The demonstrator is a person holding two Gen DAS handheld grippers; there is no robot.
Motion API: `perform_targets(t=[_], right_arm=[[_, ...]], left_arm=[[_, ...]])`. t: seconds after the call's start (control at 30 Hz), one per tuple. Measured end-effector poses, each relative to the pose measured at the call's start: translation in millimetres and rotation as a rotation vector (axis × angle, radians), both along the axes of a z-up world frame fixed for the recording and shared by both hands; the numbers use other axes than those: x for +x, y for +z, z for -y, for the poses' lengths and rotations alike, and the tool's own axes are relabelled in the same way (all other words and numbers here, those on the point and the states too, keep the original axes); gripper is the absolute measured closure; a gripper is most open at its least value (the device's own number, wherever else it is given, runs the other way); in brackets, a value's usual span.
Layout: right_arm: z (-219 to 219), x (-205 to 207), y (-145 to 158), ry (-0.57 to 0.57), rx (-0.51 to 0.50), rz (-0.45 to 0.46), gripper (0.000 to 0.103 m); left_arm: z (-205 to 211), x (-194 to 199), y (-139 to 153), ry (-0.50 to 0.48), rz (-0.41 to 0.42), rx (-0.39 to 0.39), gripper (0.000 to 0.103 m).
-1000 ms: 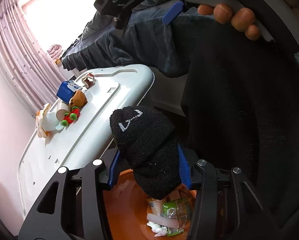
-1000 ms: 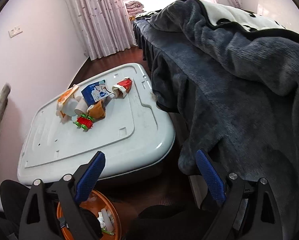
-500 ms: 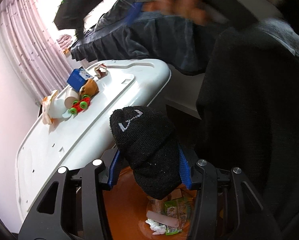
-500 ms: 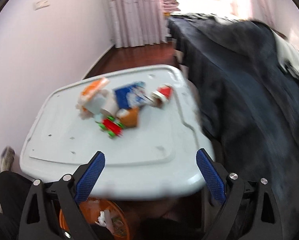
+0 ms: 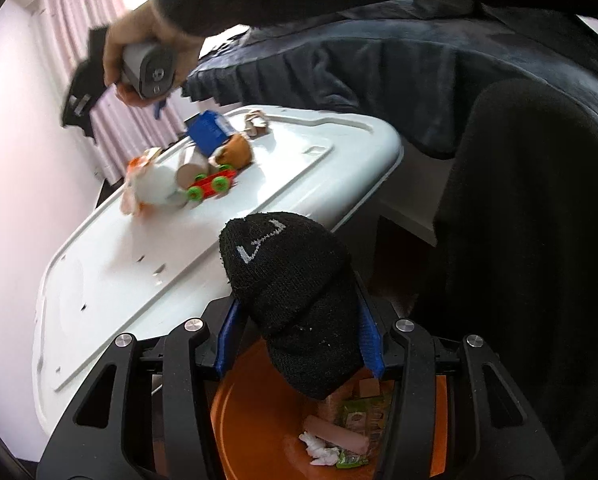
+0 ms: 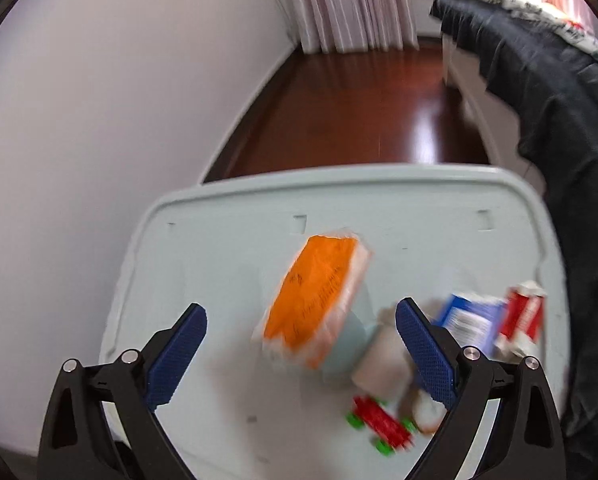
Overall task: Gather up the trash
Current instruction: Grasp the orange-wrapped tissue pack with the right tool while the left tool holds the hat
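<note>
1. Sock [image 5: 299, 300], black knit with a white mark, pinched between the blue pads of the left hand-held gripper [image 5: 297, 334] and standing up out of its closed jaws.
2. Directly beneath, an orange bin [image 5: 243, 416] holding trash: a crumpled white tissue [image 5: 319, 446], a pinkish tube [image 5: 335, 434] and a green wrapper [image 5: 363, 416].
3. Just beyond the bin, the near edge of a white storage-box lid [image 5: 139, 280] that carries the remaining trash.
4. Right hand-held gripper [image 6: 301, 352], gaping wide with nothing between its pads, hovering over that lid and pointed down at the pile; in the left view, gripped by a hand [image 5: 139, 52] above the lid's far side.
5. Toward the lid's far half, bunched together: a red toy car with green wheels [image 6: 381, 426], a brown-and-white crumpled piece [image 6: 425, 412] touching it, and a cardboard roll [image 6: 381, 362].
6. Slightly farther, an orange packet [image 6: 317, 300] tilted on top of a pale cup [image 6: 347, 344].
7. Toward the lid's right edge, a blue carton [image 6: 471, 320] and a red-and-white carton [image 6: 523, 318] side by side.
8. Right of the lid, a bed draped in a dark blanket [image 6: 559, 120].
9. Farthest, dark wooden floor [image 6: 359, 112], pink curtains [image 6: 347, 0] and a white wall [image 6: 99, 120].
</note>
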State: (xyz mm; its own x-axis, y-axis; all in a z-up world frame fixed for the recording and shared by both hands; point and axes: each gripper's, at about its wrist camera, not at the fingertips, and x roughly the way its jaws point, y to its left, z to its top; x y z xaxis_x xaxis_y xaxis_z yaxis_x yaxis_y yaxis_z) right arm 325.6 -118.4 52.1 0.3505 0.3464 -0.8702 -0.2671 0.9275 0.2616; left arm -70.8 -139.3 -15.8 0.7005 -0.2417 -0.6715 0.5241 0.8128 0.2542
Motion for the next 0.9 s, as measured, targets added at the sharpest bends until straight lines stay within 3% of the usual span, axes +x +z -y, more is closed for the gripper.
perform_targets(t=[0.27, 0.3, 0.4, 0.47, 0.6, 0.8, 0.9], right_arm=[[-33.8, 47.9, -55.8, -0.039, -0.08, -0.171, 0.01], [-38.6, 49.7, -58.8, -0.031, -0.093, -0.171, 0.015], [-55.8, 53.8, -72.1, 0.025, -0.179, -0.164, 0.06], [-59.4, 50.3, -73.5, 0.026, -0.189, -0.144, 0.069], [-61.9, 38.3, -62.5, 0.047, -0.196, -0.066, 0.081], [-54.5, 6.7, -15.6, 0.078, -0.048, 0.056, 0.083], [-40.4, -33.9, 25.2, 0.116, 0.001, 0.143, 0.083]], left_arm=[[-24.7, 15.6, -2.7, 0.103, -0.027, -0.019, 0.055], [-26.6, 16.5, -2.5, 0.112, -0.029, -0.02, 0.055], [-30.5, 17.5, -2.3, 0.129, -0.031, -0.022, 0.055], [-31.1, 17.0, -2.2, 0.131, -0.029, -0.021, 0.055], [-31.1, 17.9, -2.3, 0.129, -0.031, -0.024, 0.055], [-28.5, 14.4, -0.8, 0.119, -0.023, -0.025, 0.055], [-30.7, 15.0, -0.4, 0.124, -0.032, -0.035, 0.055]])
